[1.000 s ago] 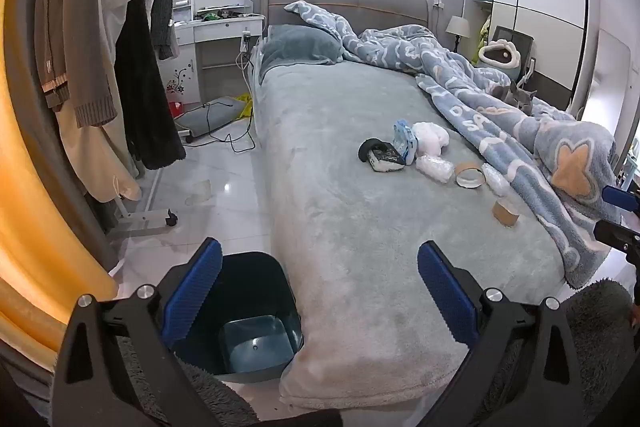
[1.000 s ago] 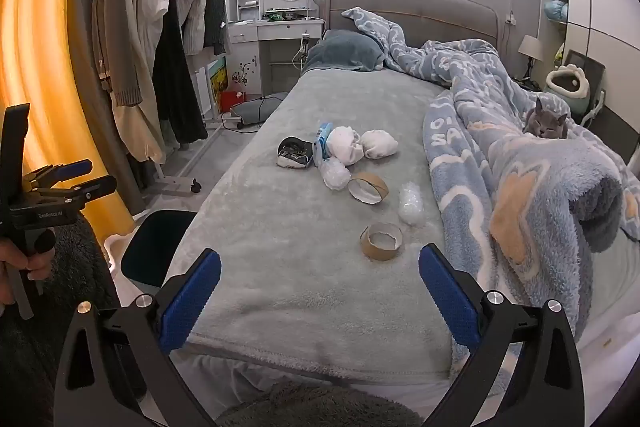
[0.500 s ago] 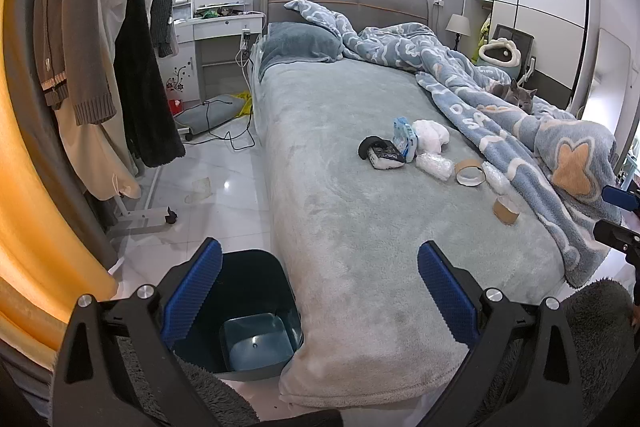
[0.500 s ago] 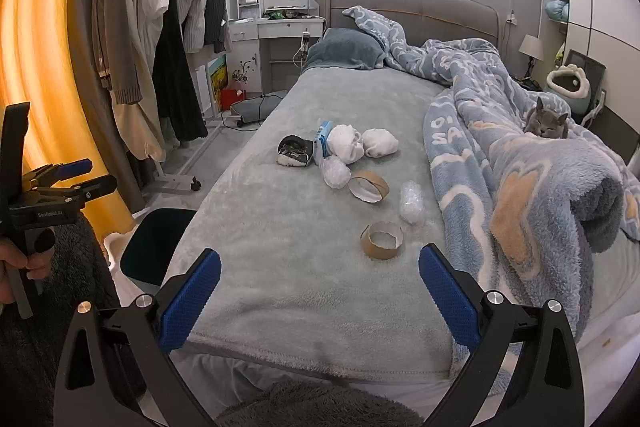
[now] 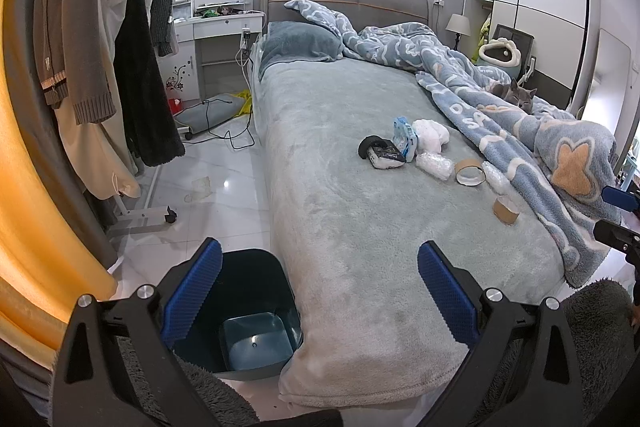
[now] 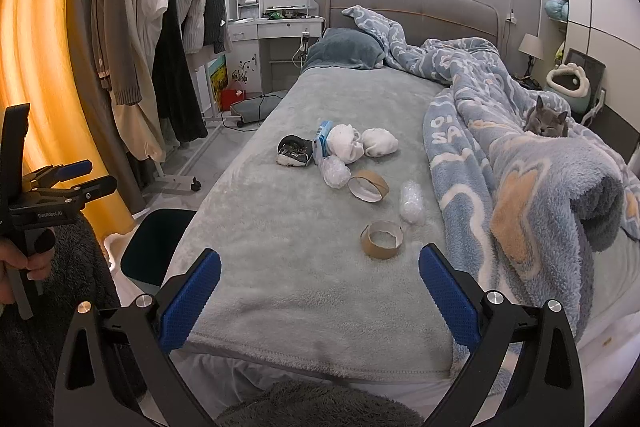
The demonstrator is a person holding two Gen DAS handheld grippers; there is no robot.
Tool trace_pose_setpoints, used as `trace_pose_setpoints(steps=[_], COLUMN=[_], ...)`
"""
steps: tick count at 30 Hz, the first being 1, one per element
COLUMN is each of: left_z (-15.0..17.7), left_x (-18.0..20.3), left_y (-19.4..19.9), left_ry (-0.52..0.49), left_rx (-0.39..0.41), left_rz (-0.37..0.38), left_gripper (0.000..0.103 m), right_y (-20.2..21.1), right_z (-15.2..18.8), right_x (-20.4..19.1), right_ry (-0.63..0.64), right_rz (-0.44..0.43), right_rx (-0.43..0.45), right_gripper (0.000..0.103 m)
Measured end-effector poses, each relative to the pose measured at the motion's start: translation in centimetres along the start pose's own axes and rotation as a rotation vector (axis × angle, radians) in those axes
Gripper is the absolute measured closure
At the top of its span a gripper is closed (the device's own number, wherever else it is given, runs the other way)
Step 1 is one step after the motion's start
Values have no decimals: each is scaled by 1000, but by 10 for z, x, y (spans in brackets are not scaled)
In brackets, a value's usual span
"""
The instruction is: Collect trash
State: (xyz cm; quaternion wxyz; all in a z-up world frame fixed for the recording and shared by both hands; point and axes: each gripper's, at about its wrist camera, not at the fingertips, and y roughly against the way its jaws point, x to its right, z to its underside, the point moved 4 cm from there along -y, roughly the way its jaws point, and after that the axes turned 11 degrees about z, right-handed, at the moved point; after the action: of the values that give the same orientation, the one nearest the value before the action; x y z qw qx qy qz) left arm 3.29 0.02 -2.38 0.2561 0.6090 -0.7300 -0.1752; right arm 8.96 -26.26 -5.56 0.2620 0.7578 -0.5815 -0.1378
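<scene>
Trash lies mid-bed on the grey blanket: a brown tape core nearest, a second tape ring, two clear plastic wads, white crumpled balls, a blue packet and a black-and-white wrapper. A dark bin stands on the floor at the bed's near left corner. My right gripper is open, empty, short of the tape core. My left gripper is open over the bin's rim and bed corner.
A grey cat rests in the blue patterned duvet along the bed's right side. A clothes rack on wheels stands left, cables lie on the tiled floor, and a dressing table is at the back.
Both views have shifted only slightly; the right gripper has crept a little closer to the bed. Both grippers stay open and empty.
</scene>
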Motion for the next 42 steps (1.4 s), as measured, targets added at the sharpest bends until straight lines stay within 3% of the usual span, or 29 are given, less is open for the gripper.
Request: trace_pose_setpoints(steps=[42], left_z=[0], left_x=[0], left_y=[0], left_ry=[1], left_rx=[-5], left_rz=[-1], left_gripper=[3], right_y=[-6], right_z=[3], right_x=[1], right_ry=[-12], right_rz=[-8], right_rx=[-4], right_gripper=[3])
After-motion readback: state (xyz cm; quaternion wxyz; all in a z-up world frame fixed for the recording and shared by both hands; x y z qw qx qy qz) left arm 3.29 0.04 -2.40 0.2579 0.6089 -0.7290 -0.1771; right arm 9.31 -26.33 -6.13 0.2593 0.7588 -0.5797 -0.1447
